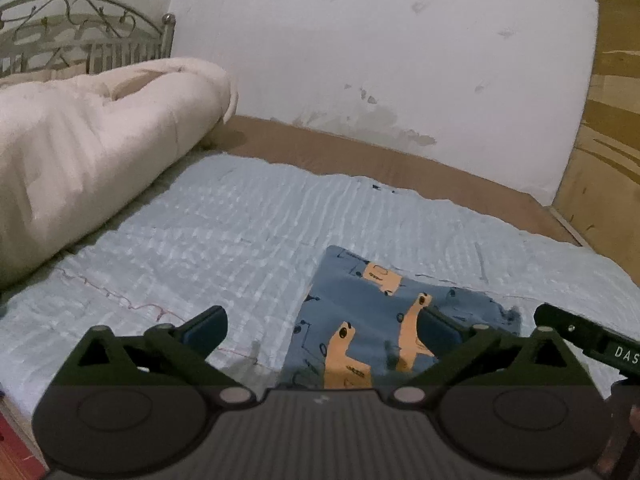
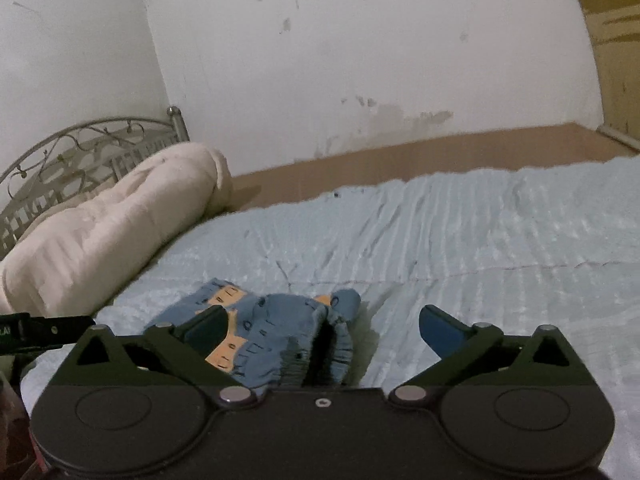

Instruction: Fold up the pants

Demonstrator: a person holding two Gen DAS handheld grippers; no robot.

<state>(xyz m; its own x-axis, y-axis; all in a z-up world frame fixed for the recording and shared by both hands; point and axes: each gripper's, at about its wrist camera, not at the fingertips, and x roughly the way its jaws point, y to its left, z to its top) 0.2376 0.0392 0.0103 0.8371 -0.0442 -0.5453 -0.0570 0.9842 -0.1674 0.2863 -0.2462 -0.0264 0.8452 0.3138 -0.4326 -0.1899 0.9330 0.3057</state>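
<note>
The blue pants (image 1: 360, 312) with orange animal prints lie folded in a compact rectangle on the light blue bedspread (image 1: 224, 232). In the right wrist view the pants (image 2: 280, 328) show their gathered elastic waistband toward the camera. My left gripper (image 1: 324, 324) is open above the pants' left edge, touching nothing. My right gripper (image 2: 324, 328) is open above the waistband end, its left finger (image 2: 208, 328) over the fabric. Part of the right gripper (image 1: 588, 340) shows at the right edge of the left wrist view.
A rolled cream duvet (image 1: 80, 152) lies at the left against a metal headboard (image 1: 80, 36). A white stained wall (image 1: 380, 60) runs behind the bed. A brown mattress edge (image 1: 360, 152) borders the bedspread. A wooden panel (image 1: 608, 128) stands at the right.
</note>
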